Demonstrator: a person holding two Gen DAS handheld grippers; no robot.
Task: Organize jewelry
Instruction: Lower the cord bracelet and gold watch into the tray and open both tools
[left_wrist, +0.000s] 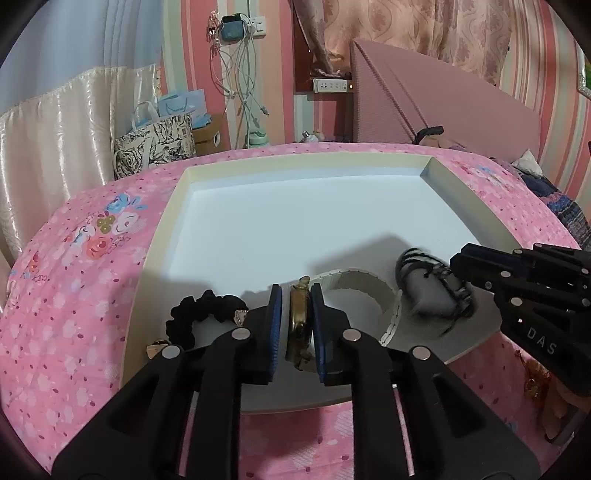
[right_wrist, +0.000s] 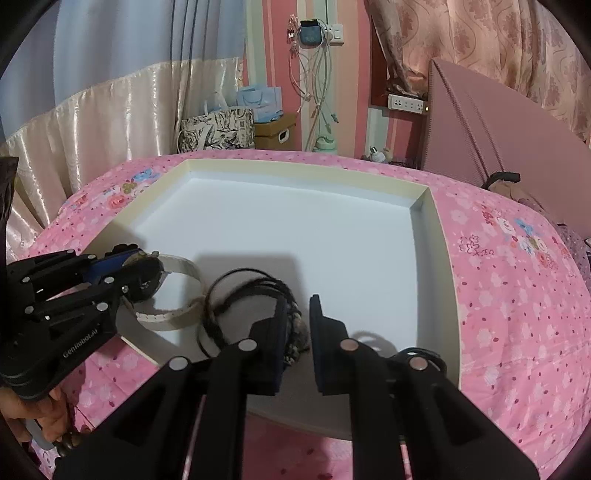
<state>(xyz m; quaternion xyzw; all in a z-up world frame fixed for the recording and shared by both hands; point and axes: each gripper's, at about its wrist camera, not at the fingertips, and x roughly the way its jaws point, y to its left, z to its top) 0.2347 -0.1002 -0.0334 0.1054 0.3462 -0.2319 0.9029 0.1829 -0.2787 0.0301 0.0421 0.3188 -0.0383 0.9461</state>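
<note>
Grippers work side by side over the near edge of a shallow white tray (left_wrist: 177, 258) that lies on a pink flowered bed (left_wrist: 74, 295). The left gripper (left_wrist: 296, 291) is clamped on a watch (left_wrist: 299, 321), its blue pads pressed against either side of the gold case, which stands on edge between them. The watch's pale strap (left_wrist: 369, 286) curls away to the right in a loop resting on the tray floor. Just left of that gripper a black scrunchie (left_wrist: 201, 314) lies in the tray's near left corner, with a small gold piece (left_wrist: 157, 347) beside it that is too small to make out.

The right gripper (right_wrist: 297, 323) has its fingers apart. A tangle of dark cords (right_wrist: 240, 295), blurred, lies against its left finger and spreads leftward across the tray floor, touching the strap loop. Whether the finger is gripping any strand I cannot tell. In the left wrist view the same bundle appears as a smeared dark shape at the tip of the right gripper. Another dark loop (right_wrist: 421, 356) sits half hidden behind the right finger, near the tray's right wall.

Far off, a floral bag (right_wrist: 218, 131) stands by the curtain.
</note>
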